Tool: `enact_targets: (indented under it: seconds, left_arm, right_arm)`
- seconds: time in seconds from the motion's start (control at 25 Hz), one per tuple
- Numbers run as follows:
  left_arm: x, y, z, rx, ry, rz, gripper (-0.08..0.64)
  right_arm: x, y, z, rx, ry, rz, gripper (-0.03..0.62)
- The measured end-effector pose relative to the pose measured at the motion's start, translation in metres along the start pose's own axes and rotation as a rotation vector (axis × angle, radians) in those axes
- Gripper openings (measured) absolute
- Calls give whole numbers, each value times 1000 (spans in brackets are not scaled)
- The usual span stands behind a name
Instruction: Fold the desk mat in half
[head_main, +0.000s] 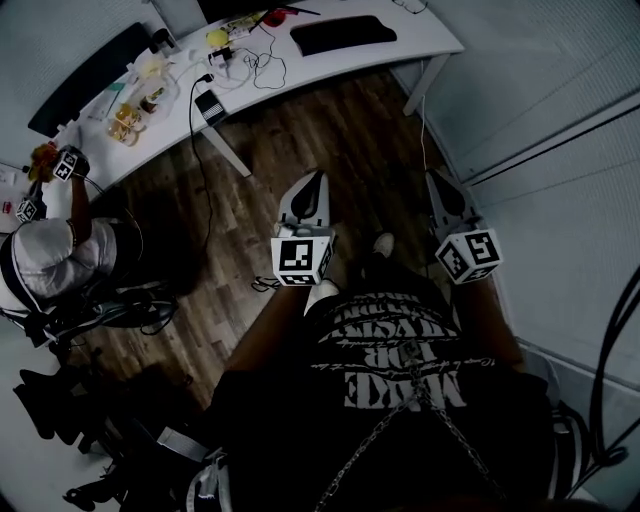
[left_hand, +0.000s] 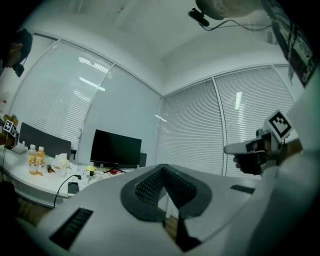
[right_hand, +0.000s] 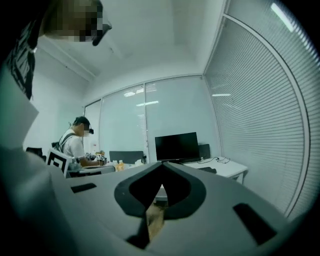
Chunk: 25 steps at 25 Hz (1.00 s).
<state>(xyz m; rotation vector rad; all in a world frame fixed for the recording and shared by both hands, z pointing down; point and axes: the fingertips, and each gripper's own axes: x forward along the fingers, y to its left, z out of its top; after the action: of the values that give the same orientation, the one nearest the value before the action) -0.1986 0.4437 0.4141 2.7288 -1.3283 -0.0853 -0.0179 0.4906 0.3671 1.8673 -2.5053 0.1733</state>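
The black desk mat (head_main: 342, 33) lies flat on the white desk (head_main: 420, 45) at the far end of the room. Both grippers are held out level over the wooden floor, well short of the desk. My left gripper (head_main: 319, 174) is shut, its dark pads (left_hand: 150, 187) meeting at the tip with nothing between them. My right gripper (head_main: 433, 177) is shut and empty too. In the left gripper view the right gripper (left_hand: 250, 148) shows at the right edge. The right gripper view looks past its own shut gripper (right_hand: 161, 164) to the desk, where the mat (right_hand: 207, 170) is a thin dark strip.
A black monitor (left_hand: 116, 148), juice bottles (left_hand: 35, 160), cables and small clutter (head_main: 235, 50) sit on the desk. Another person (head_main: 50, 255) sits at the left with marker cubes (head_main: 66, 165). Blinds cover the windows (right_hand: 260, 115) on the right. Dark chairs and bags (head_main: 60, 400) stand at lower left.
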Motion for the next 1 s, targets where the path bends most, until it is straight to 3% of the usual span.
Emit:
enact_targets:
  seconds: [0.28, 0.6, 1.0]
  left_arm:
    - [49, 36, 13, -21, -29, 18, 6]
    - [112, 62, 18, -68, -67, 112, 6]
    - [206, 52, 5, -64, 6, 156, 6]
  right_arm:
    - [48, -31, 8, -65, -37, 56, -8]
    - [104, -99, 1, -93, -1, 75, -8]
    - [160, -174, 11, -83, 6, 147, -8]
